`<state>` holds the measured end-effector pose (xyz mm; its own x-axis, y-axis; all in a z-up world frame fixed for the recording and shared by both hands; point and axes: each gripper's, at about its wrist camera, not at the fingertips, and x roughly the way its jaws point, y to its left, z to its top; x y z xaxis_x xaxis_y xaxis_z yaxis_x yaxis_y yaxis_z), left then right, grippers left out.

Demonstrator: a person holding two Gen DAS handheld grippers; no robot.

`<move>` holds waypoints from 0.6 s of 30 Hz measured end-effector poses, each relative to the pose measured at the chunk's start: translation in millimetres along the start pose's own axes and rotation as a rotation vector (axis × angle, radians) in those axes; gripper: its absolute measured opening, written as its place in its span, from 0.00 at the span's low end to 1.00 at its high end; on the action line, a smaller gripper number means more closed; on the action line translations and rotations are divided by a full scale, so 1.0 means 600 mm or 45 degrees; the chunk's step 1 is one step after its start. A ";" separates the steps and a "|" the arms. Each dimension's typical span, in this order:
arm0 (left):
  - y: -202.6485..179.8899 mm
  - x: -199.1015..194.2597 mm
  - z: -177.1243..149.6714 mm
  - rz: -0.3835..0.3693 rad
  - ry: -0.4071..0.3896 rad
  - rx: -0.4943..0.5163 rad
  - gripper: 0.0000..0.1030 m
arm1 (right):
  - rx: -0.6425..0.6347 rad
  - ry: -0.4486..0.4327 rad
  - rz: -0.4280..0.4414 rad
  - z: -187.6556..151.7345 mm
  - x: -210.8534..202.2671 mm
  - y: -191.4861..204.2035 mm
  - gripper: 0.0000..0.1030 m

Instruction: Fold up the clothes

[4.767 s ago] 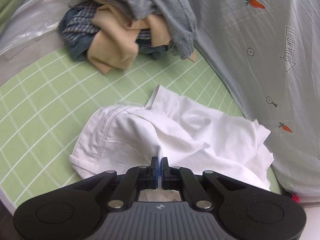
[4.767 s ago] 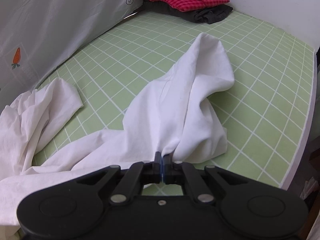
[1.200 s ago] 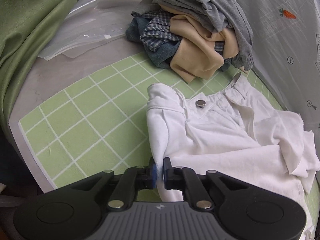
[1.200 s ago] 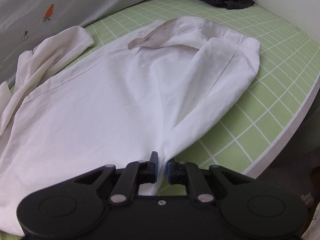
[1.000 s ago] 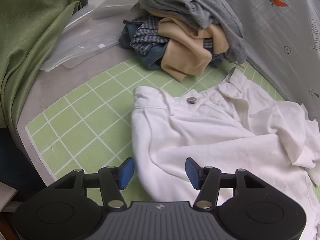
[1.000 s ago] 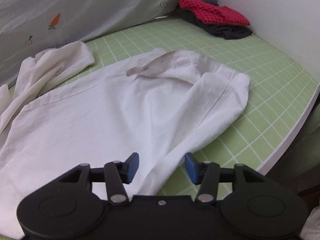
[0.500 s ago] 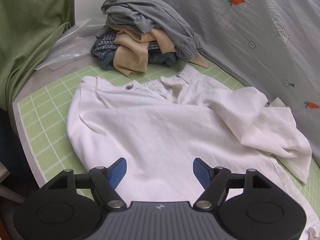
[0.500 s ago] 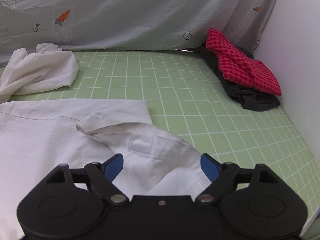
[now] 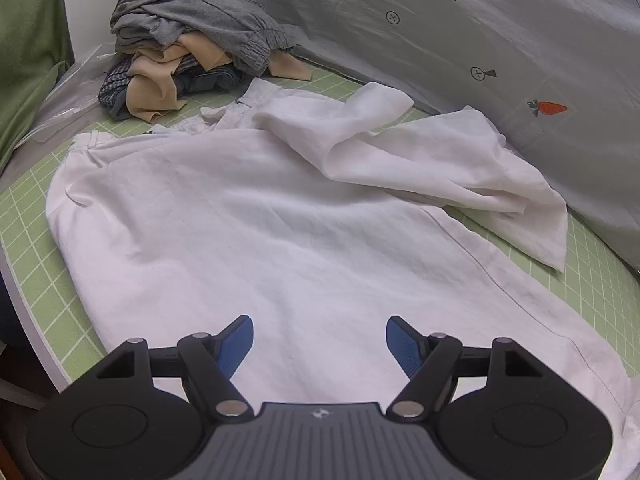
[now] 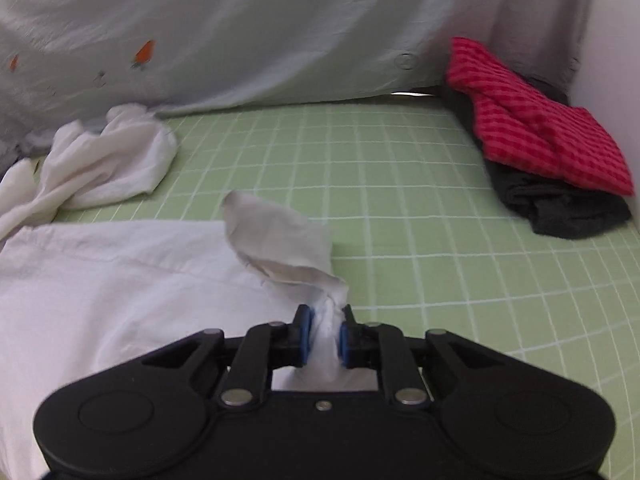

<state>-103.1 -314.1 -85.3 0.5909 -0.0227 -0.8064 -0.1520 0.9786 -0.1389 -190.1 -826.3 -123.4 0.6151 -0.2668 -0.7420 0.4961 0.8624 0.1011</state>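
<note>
The left gripper [image 9: 319,338], which pinched the waist a second ago, now hangs wide open and empty over the white trousers [image 9: 256,224] spread on the green mat [image 9: 28,200], while the right gripper [image 10: 323,336], lately open, now pinches a bunched leg hem, likely to straighten or fold it.

I read even, soft indoor light in both views, with only faint shadows in the folds of the white trousers [image 9: 280,240]. Left wrist view is sharp. Right wrist view shows overall motion blur, smearing the red checked cloth [image 10: 532,128]. Fisheye bending and dark vignetting mark all 4 corners.
</note>
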 end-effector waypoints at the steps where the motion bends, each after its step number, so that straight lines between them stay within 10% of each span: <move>1: -0.006 0.000 -0.002 0.000 0.003 0.010 0.72 | 0.061 0.001 -0.015 -0.003 -0.003 -0.023 0.16; 9: -0.030 0.000 -0.023 -0.001 0.052 0.043 0.72 | 0.282 0.019 -0.022 -0.057 -0.038 -0.108 0.63; 18: -0.038 -0.010 -0.050 -0.014 0.084 0.052 0.72 | 0.249 0.042 -0.029 -0.127 -0.077 -0.081 0.66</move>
<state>-126.8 -342.7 -94.6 0.5386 -0.0457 -0.8413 -0.1126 0.9857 -0.1256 -289.1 -823.4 -144.5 0.5837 -0.2685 -0.7663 0.6212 0.7554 0.2085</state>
